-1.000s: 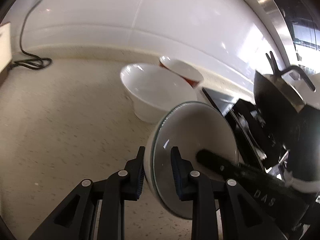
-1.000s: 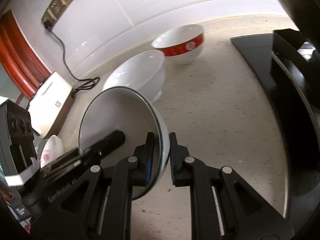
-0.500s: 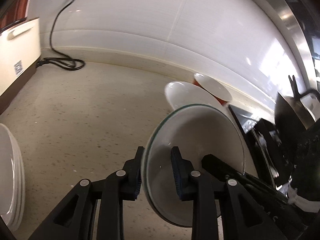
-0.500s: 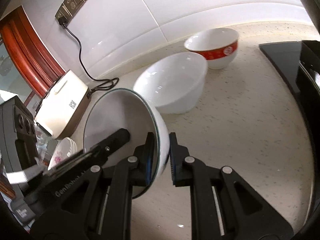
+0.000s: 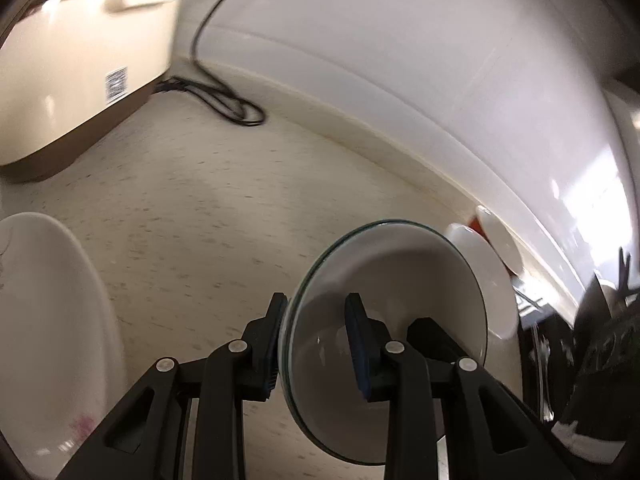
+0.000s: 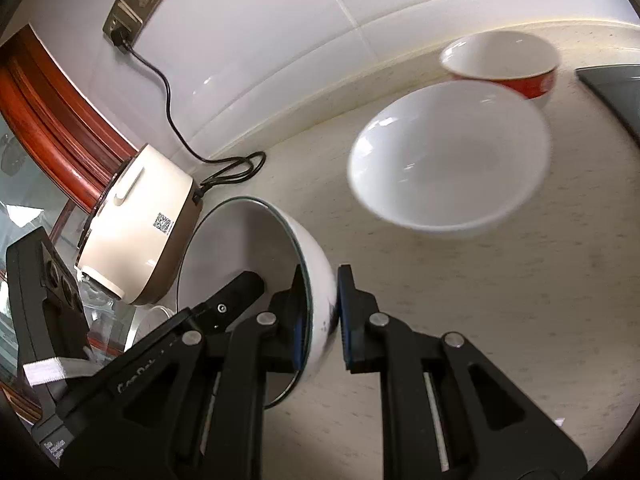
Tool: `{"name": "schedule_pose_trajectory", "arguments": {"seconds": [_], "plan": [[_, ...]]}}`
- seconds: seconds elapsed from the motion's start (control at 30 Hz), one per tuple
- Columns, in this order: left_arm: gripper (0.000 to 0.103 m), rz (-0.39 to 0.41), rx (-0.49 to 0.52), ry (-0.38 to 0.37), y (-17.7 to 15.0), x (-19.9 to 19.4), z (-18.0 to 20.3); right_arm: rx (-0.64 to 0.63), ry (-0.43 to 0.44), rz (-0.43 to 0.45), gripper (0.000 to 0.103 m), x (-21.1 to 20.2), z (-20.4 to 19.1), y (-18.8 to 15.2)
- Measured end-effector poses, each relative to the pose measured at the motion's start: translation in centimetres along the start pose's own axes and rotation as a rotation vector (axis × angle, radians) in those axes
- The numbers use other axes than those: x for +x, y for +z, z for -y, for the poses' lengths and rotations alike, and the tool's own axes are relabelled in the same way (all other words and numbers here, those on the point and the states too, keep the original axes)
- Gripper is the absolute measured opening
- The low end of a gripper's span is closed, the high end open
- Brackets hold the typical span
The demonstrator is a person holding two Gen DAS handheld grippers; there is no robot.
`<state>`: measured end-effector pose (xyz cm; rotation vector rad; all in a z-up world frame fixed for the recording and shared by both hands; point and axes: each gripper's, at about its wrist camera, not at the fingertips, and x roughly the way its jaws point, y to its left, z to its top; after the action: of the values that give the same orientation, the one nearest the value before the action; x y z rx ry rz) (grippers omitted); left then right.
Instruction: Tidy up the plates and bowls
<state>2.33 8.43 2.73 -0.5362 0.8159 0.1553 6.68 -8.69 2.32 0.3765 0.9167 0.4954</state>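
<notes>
A white bowl with a green rim point(image 5: 384, 280) is held tilted on its side above the counter, gripped from both sides. My left gripper point(image 5: 316, 340) is shut on its near rim, one pad inside and one outside. My right gripper point(image 6: 322, 316) is shut on the opposite rim of the same bowl point(image 6: 240, 248). A large plain white bowl point(image 6: 448, 160) sits on the counter to the right, and a red-banded bowl point(image 6: 504, 60) stands behind it by the wall. A stack of white plates point(image 5: 48, 320) lies at the left edge of the left wrist view.
A cream rice cooker point(image 5: 80, 72) stands at the back left, its black cord point(image 5: 224, 100) coiled on the speckled counter point(image 5: 200, 220). Black stove parts point(image 5: 580, 360) fill the right side. A wall socket point(image 6: 136, 0) is on the white tiles.
Both grippers have carried the green-rimmed bowl leftwards, away from the two bowls by the wall. The rice cooker and the plate stack have come into view and closer.
</notes>
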Motion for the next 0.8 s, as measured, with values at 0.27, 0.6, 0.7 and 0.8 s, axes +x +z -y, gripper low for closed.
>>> {"name": "schedule_pose_trajectory", "arguments": {"seconds": [0.27,0.6,0.7,0.8], "plan": [[0.032,-0.022,-0.031,0.024,0.3,0.7,-1.1,-0.006,-0.013,-0.026,0.018,1.3,-0.7,-0.6],[0.032,-0.024,-0.048,0.055,0.5,1.2,-1.6,0.021,0.021,-0.058,0.021,2.2,-0.9,-1.0],[0.032,-0.019,-0.05,0.057,0.4,1.1,-1.7,0.026,0.028,-0.065,0.022,2.3,-0.9,-1.0],[0.037,0.016,-0.043,0.075,0.4,0.6,-1.5,0.03,0.038,-0.059,0.024,2.0,-1.0,-0.9]]}}
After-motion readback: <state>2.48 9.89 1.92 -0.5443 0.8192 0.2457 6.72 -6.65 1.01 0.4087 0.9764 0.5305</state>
